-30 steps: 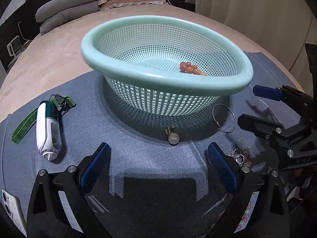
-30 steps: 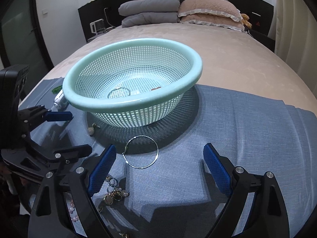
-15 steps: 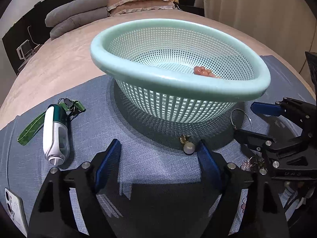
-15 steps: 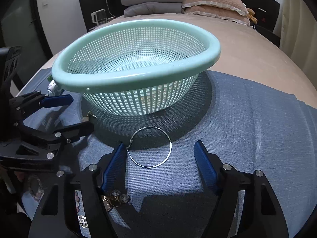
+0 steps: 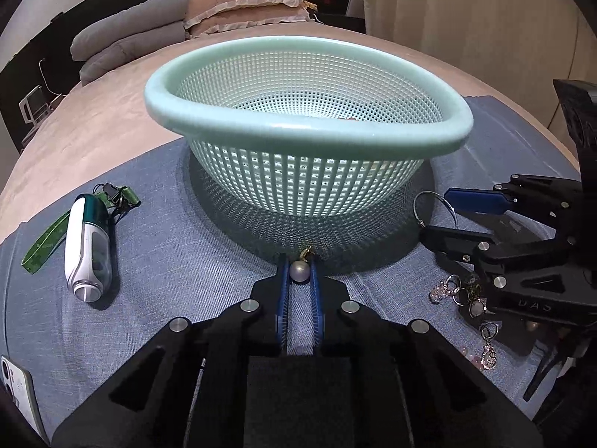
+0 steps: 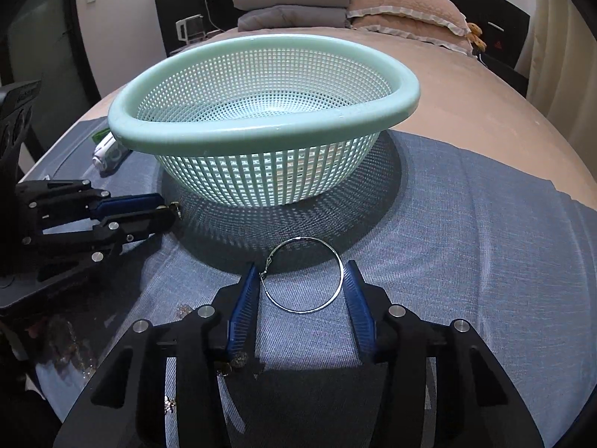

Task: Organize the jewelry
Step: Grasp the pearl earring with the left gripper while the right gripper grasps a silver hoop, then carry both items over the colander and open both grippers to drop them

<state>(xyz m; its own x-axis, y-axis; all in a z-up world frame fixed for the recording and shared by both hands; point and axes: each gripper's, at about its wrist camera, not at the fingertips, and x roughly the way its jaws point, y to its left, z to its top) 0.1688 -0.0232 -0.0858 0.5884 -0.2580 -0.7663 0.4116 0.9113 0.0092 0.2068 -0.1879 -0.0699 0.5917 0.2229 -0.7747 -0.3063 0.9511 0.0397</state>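
Both grippers closing on earrings beside the basket (image 5: 306,130).
Left gripper (image 5: 299,272), wide a second ago, now clenches the pearl (image 5: 299,271); right gripper (image 6: 301,283) has narrowed around the hoop (image 6: 303,275), pads just touching. Both on the cloth (image 6: 466,246), lift pending.

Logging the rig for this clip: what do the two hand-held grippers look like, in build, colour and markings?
Both match. The left gripper and right gripper have matte black angular bodies with triangular cutouts, round silver bolt heads at the joints, and two fingers faced with ribbed blue pads. Seen from the left wrist camera, the right gripper's side carries faint embossed lettering, too dim to read. No cables, hands or sleeves are visible.
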